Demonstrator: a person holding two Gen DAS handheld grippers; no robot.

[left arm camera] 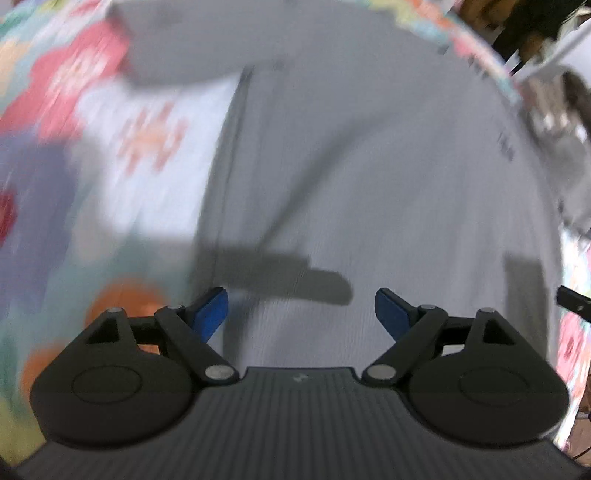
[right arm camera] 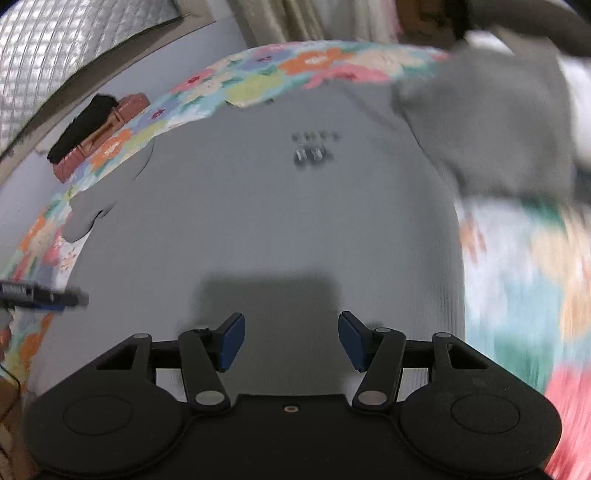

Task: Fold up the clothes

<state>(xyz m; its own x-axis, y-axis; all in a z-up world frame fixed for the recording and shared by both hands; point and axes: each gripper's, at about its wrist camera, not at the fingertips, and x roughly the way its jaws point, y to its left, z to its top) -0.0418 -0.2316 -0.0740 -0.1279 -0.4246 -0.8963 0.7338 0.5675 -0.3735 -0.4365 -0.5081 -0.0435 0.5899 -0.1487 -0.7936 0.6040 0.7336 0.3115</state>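
A grey T-shirt (right arm camera: pixel 258 206) lies spread flat on a flowered cloth, with a small dark print (right arm camera: pixel 314 147) on its chest. It also fills the left wrist view (left arm camera: pixel 369 184). One sleeve (right arm camera: pixel 491 136) lies at the upper right, the other (right arm camera: pixel 99 206) at the left. My left gripper (left arm camera: pixel 301 314) is open and empty, hovering over the shirt near its left side edge. My right gripper (right arm camera: pixel 291 341) is open and empty, over the shirt's lower part. The left gripper's tip (right arm camera: pixel 44 295) shows at the left edge of the right wrist view.
The flowered cloth (right arm camera: pixel 517 295) covers the surface around the shirt, and shows in the left wrist view (left arm camera: pixel 110 166). A brown and black object (right arm camera: pixel 96 133) lies at the far left edge. A quilted silver panel (right arm camera: pixel 55 66) and curtain (right arm camera: pixel 295 18) stand behind.
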